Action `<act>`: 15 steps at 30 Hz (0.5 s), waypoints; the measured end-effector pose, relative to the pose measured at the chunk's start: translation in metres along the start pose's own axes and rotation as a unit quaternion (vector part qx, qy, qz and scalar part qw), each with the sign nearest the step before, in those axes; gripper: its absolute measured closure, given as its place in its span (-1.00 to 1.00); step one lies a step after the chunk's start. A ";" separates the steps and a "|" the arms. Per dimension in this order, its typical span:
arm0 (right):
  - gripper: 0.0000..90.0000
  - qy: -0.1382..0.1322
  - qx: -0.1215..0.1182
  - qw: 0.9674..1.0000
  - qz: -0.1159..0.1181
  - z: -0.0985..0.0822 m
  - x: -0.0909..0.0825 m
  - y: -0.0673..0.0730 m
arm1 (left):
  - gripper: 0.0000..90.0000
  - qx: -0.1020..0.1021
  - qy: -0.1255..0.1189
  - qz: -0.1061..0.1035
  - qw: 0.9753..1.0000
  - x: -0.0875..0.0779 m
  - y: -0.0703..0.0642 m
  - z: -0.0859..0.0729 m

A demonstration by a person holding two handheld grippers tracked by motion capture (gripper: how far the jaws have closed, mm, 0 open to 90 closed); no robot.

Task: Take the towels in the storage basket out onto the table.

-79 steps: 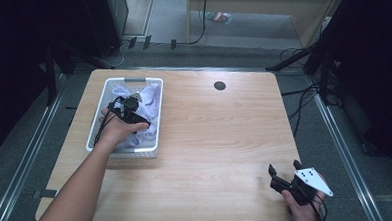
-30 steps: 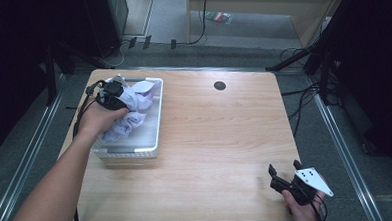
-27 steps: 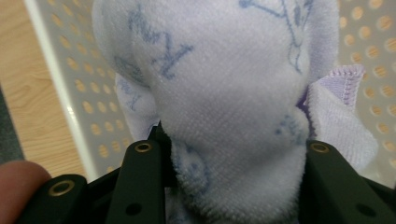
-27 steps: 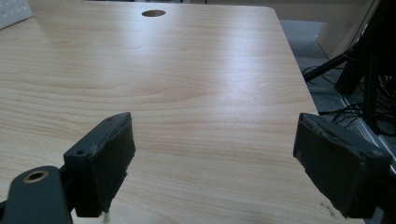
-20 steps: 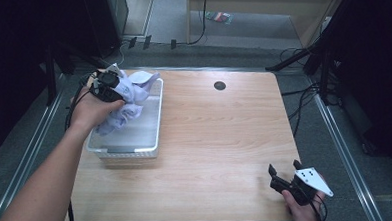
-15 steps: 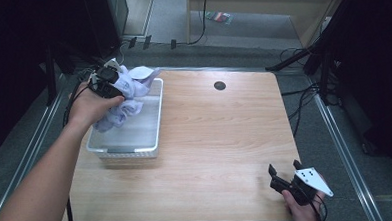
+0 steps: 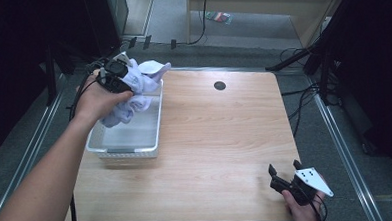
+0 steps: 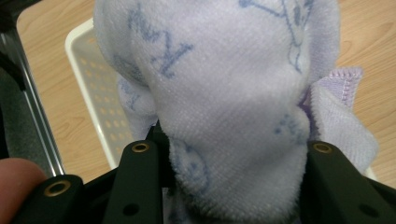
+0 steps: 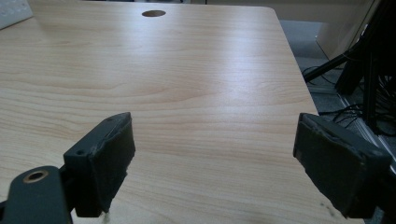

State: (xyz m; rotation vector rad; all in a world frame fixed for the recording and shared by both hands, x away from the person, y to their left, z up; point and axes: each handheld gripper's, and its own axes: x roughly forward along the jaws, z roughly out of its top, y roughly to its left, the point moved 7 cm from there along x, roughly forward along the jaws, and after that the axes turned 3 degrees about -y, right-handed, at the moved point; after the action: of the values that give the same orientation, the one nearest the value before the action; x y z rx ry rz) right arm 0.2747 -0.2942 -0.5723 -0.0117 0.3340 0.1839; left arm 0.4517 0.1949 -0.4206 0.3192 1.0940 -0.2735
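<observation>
No readable text, only partial print on the cloth

The lavender towel (image 8: 224, 107) carries dark blue printed marks: near its upper left, strokes that look like letters, perhaps "K" and "A", too distorted by folds to read; lower down, small cartoon-like drawings. No labels, brands or numbers can be made out elsewhere.

Soft terry cloth (image 8: 233, 107), perforated plastic basket (image 7: 135, 143), smooth wood-grain table (image 7: 220, 139).
</observation>
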 end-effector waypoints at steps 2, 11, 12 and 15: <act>-0.72 -0.001 -0.001 1.000 0.000 0.000 0.000 0.000 | 0.29 0.012 -0.003 -0.003 1.000 -0.002 -0.012 0.007; -0.72 -0.001 -0.001 1.000 0.000 0.000 0.000 0.000 | 0.28 0.041 -0.014 -0.006 0.999 -0.006 -0.044 0.024; -0.72 -0.001 -0.001 1.000 0.000 0.000 0.000 0.000 | 0.28 0.045 -0.015 -0.008 0.999 -0.007 -0.049 0.026; -0.72 -0.001 0.000 1.000 0.002 0.000 0.000 0.000 | 0.28 0.057 -0.016 -0.011 0.998 -0.007 -0.060 0.032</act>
State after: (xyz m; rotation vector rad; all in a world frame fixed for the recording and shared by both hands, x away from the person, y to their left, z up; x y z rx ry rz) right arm 0.2746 -0.2939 -0.5721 -0.0102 0.3313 0.1878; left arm 0.4524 0.1275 -0.4077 0.4033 1.0531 -0.3608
